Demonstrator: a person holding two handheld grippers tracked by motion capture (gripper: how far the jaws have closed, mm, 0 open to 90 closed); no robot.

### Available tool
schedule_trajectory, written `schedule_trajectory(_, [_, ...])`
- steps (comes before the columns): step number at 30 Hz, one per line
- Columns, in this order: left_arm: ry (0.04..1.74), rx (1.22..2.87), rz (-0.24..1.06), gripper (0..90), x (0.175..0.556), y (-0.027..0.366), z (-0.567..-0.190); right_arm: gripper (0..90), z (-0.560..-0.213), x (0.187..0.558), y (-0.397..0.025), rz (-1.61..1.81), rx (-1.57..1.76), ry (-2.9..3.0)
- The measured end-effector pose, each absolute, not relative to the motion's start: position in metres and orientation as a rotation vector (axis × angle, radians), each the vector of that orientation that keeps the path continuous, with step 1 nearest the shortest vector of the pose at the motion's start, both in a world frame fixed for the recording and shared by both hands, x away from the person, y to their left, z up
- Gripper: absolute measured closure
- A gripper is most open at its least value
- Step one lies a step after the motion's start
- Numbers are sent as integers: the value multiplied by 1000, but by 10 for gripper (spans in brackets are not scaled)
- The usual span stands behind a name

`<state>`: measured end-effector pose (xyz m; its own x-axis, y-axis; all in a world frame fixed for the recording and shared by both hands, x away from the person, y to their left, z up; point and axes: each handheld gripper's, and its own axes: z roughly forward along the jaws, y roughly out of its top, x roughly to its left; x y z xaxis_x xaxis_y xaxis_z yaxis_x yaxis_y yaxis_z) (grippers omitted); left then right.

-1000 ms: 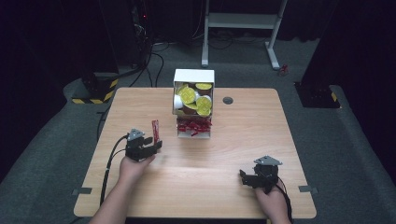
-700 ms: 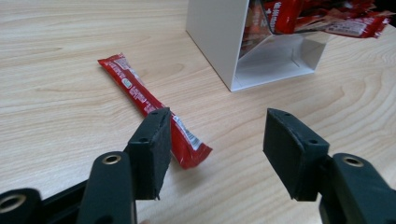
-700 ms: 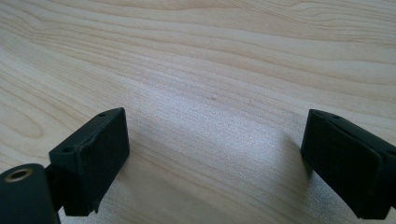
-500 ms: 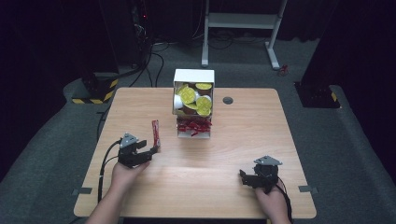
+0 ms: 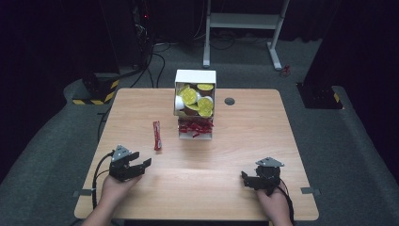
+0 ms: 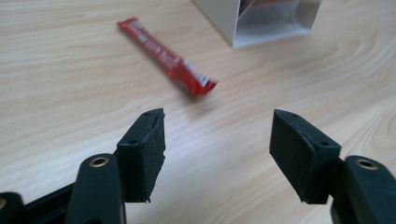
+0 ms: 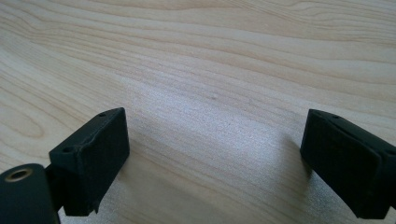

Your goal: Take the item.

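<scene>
A red sachet (image 5: 157, 135) lies flat on the wooden table (image 5: 244, 122), left of a white two-tier box (image 5: 195, 103). The box holds yellow-lidded cups above and several red sachets below. My left gripper (image 5: 141, 165) sits near the table's front left, open and empty, a short way in front of the sachet. Its own view shows the red sachet (image 6: 168, 58) beyond the left gripper (image 6: 217, 151) and a corner of the box (image 6: 261, 21). My right gripper (image 5: 245, 178) rests at the front right, open, and the right gripper (image 7: 215, 163) looks at bare wood.
A small dark round grommet (image 5: 229, 101) sits in the table right of the box. Cables trail from both grippers toward the front edge. Behind the table stand a white frame (image 5: 244, 23) and dark equipment on the grey floor.
My left gripper let go of the red sachet and drew back toward the front edge. The sachet, earlier held upright, now lies flat. The right gripper has not moved.
</scene>
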<state>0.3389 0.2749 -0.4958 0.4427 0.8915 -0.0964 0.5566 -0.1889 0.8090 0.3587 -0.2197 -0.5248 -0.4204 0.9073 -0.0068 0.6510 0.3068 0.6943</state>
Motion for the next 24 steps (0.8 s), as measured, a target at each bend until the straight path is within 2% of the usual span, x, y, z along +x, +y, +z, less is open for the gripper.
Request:
schedule_trajectory(6, [1279, 1931, 515, 343, 326, 293, -514, 79, -525, 358, -219, 875, 1390, 2180])
schedule_trajectory(12, [1284, 1972, 583, 311, 317, 296, -527, 77, -525, 358, -219, 876, 1390, 2182])
schedule_trajectory(17, [1235, 2028, 616, 238, 317, 288, -529, 78, -525, 358, -219, 877, 1390, 2182])
schedule_trajectory(24, [1254, 2016, 569, 201, 317, 292, -530, 77, -525, 358, -219, 877, 1390, 2183])
